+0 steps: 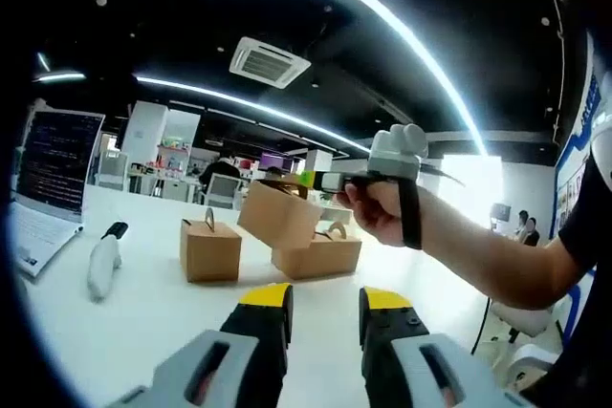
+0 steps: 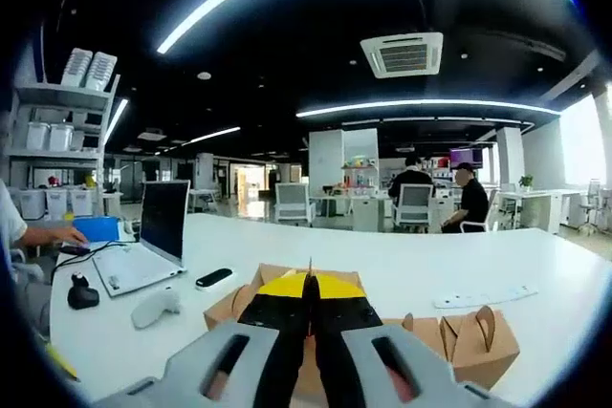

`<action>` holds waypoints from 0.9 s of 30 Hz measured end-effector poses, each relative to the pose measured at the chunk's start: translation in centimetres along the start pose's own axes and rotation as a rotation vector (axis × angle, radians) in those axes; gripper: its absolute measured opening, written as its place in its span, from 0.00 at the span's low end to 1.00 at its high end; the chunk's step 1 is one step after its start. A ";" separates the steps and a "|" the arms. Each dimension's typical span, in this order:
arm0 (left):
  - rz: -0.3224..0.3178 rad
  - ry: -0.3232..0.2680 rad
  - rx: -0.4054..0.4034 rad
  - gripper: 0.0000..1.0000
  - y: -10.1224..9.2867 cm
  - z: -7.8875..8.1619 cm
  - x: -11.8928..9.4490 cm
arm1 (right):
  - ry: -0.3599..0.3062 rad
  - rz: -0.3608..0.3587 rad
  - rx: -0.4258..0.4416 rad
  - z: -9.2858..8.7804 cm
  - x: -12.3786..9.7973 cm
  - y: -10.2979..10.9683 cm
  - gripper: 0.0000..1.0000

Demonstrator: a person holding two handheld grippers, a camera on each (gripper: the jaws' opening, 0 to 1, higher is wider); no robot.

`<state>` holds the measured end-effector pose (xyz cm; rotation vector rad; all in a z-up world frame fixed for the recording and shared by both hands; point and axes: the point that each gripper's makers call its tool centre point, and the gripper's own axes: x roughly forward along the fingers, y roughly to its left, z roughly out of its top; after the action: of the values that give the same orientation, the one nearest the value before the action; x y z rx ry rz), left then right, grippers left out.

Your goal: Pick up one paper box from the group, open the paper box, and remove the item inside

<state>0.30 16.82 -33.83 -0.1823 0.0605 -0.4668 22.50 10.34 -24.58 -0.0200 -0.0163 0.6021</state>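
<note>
The white, smooth worktop (image 1: 143, 312) stretches wide, with an open laptop (image 1: 48, 179) at its far left edge. On it, in the left gripper view, rest two brown cardboard paper boxes with looped carry handles: a cube-shaped one (image 1: 209, 249) to the left and a lower, wider one (image 1: 320, 253) to the right. A third paper box (image 1: 279, 213) of the same matte card hangs in the air above and between them, tilted with one corner down, its top pinched by the right tongs (image 1: 320, 182), which a hand (image 1: 375, 207) holds out from the right. In the right gripper view those tongs (image 2: 308, 293) stand pressed together on a thin cardboard flap (image 2: 310, 269) of the held box, with another handled box (image 2: 478, 341) lying on the worktop near right. The left tongs (image 1: 325, 303), yellow-tipped and black, stand parted with a clear gap and grip nothing. A white, rounded handheld device (image 1: 103, 260) lies left of the boxes.
</note>
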 end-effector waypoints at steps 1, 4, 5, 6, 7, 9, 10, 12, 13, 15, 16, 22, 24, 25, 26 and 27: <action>0.002 0.003 0.000 0.30 0.0 -0.1 0.0 | -0.006 0.005 0.003 0.2 -0.2 0.0 0.02; 0.008 0.008 0.000 0.30 0.0 -0.2 0.1 | -0.021 0.024 0.006 0.7 -0.9 0.0 0.02; 0.009 0.010 0.000 0.30 0.0 -0.2 0.1 | -0.024 0.029 0.006 0.9 -1.1 0.0 0.02; 0.010 0.010 -0.001 0.30 0.0 -0.2 0.1 | -0.029 0.048 0.011 1.0 -1.4 0.2 0.02; 0.009 0.009 -0.004 0.30 -0.1 -0.2 0.1 | -0.036 0.061 0.015 1.2 -1.5 0.3 0.02; 0.005 0.011 -0.009 0.30 -0.4 -0.3 0.3 | -0.051 0.103 0.022 1.3 -1.9 0.7 0.02; 0.003 0.014 -0.010 0.30 -0.5 -0.4 0.3 | -0.058 0.135 0.013 1.4 -2.1 1.1 0.02; 0.001 0.017 -0.009 0.30 -0.7 -0.5 0.3 | -0.070 0.167 0.009 1.4 -2.5 1.3 0.02; 0.001 0.018 -0.009 0.30 -0.8 -0.5 0.4 | -0.074 0.181 0.007 1.4 -2.6 1.4 0.02; 0.003 0.021 -0.006 0.30 -0.9 -0.5 0.4 | -0.080 0.208 0.007 1.3 -3.0 1.4 0.02; 0.003 0.021 -0.005 0.30 -0.9 -0.5 0.4 | -0.087 0.229 0.003 1.3 -3.2 1.5 0.02; -0.010 0.028 0.000 0.30 -1.6 -0.6 0.5 | -0.127 0.311 -0.083 1.6 -4.7 2.3 0.02; -0.015 0.030 0.002 0.30 -1.7 -0.6 0.5 | -0.129 0.380 -0.111 1.6 -5.2 2.9 0.02; -0.013 0.029 0.001 0.30 -1.7 -0.6 0.4 | -0.134 0.383 -0.108 1.6 -5.4 2.7 0.02; -0.009 0.031 0.000 0.30 -1.6 -0.6 0.4 | -0.135 0.409 -0.121 1.5 -5.7 2.9 0.02; -0.005 0.034 0.000 0.30 -1.5 -0.7 0.4 | -0.136 0.427 -0.126 1.5 -5.9 2.9 0.02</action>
<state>-0.09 15.28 -34.21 -0.1750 0.0931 -0.4749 15.91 9.41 -23.22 -0.1065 -0.1855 1.0284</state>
